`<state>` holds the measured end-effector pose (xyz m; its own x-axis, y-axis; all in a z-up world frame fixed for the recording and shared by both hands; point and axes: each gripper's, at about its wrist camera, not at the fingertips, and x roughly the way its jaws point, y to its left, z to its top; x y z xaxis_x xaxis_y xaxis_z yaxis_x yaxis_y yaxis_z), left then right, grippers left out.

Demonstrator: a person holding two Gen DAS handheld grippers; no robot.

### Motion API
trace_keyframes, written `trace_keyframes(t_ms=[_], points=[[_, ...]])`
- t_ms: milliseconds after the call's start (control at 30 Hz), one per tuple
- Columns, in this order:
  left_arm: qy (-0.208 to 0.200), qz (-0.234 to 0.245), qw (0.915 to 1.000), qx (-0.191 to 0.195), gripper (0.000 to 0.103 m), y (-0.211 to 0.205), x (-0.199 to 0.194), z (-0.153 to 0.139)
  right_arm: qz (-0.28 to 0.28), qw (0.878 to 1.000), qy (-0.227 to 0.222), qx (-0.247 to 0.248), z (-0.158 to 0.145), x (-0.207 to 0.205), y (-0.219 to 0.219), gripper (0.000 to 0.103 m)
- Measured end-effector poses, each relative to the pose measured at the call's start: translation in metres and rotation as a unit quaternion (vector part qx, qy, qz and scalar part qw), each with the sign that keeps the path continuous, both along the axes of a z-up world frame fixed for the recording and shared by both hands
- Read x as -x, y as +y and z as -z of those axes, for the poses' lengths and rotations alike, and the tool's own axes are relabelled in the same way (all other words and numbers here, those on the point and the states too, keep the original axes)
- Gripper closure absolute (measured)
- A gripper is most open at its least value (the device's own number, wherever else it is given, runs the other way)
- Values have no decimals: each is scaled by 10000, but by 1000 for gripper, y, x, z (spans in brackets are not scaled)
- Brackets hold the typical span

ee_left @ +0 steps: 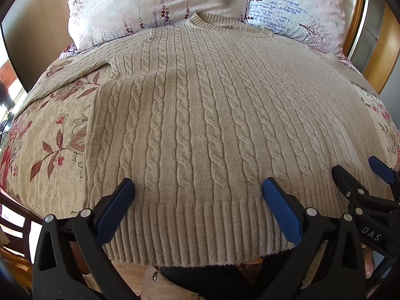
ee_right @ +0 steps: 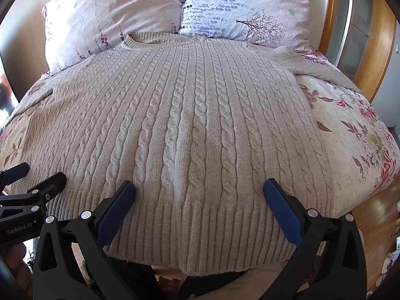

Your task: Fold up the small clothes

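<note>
— On the bed (ee_left: 50, 150), where's the sweater (ee_left: 200, 115)?
— Flat, neck toward the pillows (ee_left: 155, 2), hem at the near edge (cable-knit, beige).
— Jaws?
— Left gripper (ee_left: 198, 192) and right gripper (ee_right: 200, 192): both wide, over the hem, holding nothing.

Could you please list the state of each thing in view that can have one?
Beige cable-knit sweater: spread flat, unfolded, hem nearest, collar toward pillows.
Left sleeve: stretched outward.
Right sleeve: stretched outward.
Left tongs: open, over the hem, holding nothing.
Right tongs: open, over the hem, holding nothing.
Two floral pillows: leaning at the headboard.
</note>
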<state>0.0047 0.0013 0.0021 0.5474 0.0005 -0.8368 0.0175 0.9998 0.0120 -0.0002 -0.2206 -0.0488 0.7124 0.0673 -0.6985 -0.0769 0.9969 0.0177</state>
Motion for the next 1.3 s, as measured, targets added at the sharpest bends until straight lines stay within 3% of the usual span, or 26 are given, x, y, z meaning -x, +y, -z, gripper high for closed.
trace_keyframes(t_ms=[200,467,600,767,900,1000,1100,1300], points=[[148,2,9999,-16,2,-1,-3,1,-93,9999,110,28,0,-2,2,1],[208,48,9998,-62,2,-1,-6,0,-763,9969,-150,141,-1,-1,-4,1],[240,162,9995,-84,2,0,-17,-4,-987,9950,84,96,-3,-9,-11,1],[-123,109,9995,-269,2,2,-38,-17,-977,9947,29,-316,-21,-29,-34,1],[-222,256,9991,-260,2,5,-65,-29,-311,9924,-450,-1104,-60,-64,-97,1],[-186,296,9991,-229,2,6,-87,-35,487,9815,-345,-1819,-74,-108,-158,2],[-284,306,9991,51,2,12,-103,-44,1136,9553,-19,-2729,-65,-150,-216,18],[-1182,472,9865,1028,2,29,-116,-60,2297,9083,274,-3486,-33,-200,-289,31]])
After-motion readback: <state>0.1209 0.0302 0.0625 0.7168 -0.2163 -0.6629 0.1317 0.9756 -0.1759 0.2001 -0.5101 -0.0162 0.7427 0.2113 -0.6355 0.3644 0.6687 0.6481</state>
